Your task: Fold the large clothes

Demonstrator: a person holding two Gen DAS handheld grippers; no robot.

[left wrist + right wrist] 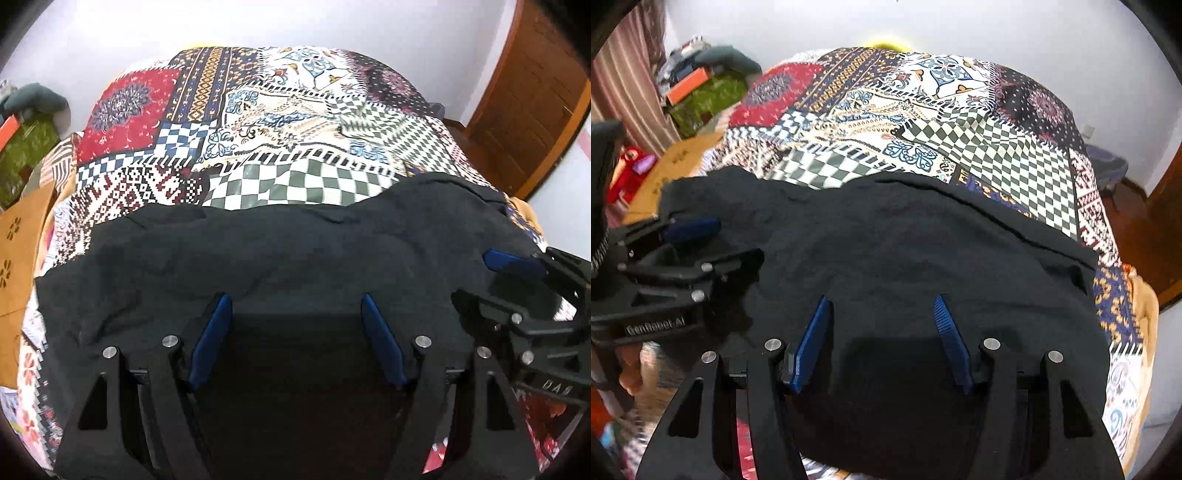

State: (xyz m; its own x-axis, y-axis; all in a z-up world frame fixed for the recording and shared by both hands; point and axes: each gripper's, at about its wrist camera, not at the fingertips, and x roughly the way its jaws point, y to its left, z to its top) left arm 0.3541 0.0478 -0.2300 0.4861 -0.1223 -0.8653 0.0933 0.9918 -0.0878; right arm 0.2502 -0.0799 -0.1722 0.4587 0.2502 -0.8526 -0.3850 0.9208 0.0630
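Left wrist view first: a black garment is seen spread across the near part of a bed covered by a patchwork quilt. The left gripper is held over the garment's near portion, pointing steeply down, its blue pads well apart. No cloth is seen pinched between them; dark fabric simply lies beneath the gap. Off to the right of this view, the right gripper is caught at the garment's right side, one blue pad lying over the cloth.

From the right wrist view, much the same is shown: the right gripper is poised above the black garment, jaws parted to a middling width, nothing gripped. The left gripper is glimpsed at the left, near the garment's far-left corner. Beyond the bed, a white wall is seen, and clutter is piled at the left.

The step in hand is judged to be the approach for a fold: both grippers are being brought to the garment, no hold taken yet. The far edge is seen lying wavy on the quilt, so the cloth is not fully flat. What the next move calls for, it is judged, is a matched pinch by both grippers on the near edge or corners, one layer or both taken cleanly, before any lift is made. Whether the near hem lies within reach of the pads cannot be told; it is hidden beneath the gripper bodies.
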